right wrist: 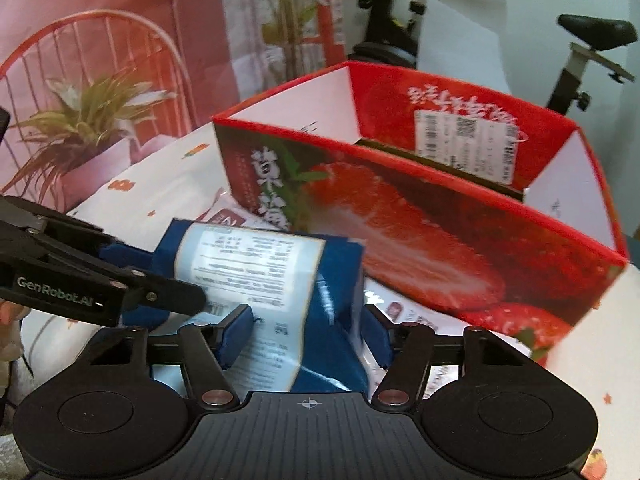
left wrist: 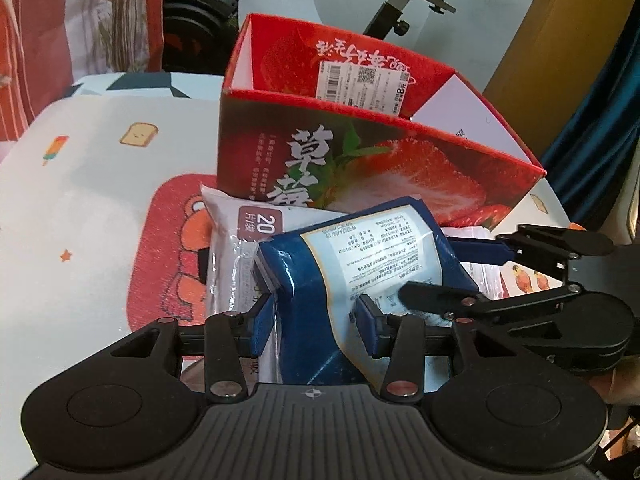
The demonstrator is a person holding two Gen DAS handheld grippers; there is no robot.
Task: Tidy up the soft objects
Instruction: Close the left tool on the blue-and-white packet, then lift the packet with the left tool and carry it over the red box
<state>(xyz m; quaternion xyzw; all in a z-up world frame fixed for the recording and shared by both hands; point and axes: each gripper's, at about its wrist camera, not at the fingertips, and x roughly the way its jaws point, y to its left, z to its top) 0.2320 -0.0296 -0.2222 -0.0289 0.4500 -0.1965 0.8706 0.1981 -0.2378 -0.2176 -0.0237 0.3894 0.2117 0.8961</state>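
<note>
A soft blue packet with a white label (left wrist: 360,256) is held above the table between both grippers. My left gripper (left wrist: 320,316) is shut on its near end. My right gripper (right wrist: 308,332) is shut on the same blue packet (right wrist: 280,276) from the other side, and it shows in the left wrist view (left wrist: 460,276) reaching in from the right. A white soft pack marked 20 (left wrist: 232,248) lies under the packet. An open red strawberry box (left wrist: 380,160) stands just behind; it also shows in the right wrist view (right wrist: 440,220).
A red cartoon towel (left wrist: 168,248) lies on the white patterned tablecloth (left wrist: 80,200) to the left. Another printed pack (left wrist: 520,280) lies at the right near the box. An exercise bike (right wrist: 580,40) and a printed curtain (right wrist: 120,60) stand behind the table.
</note>
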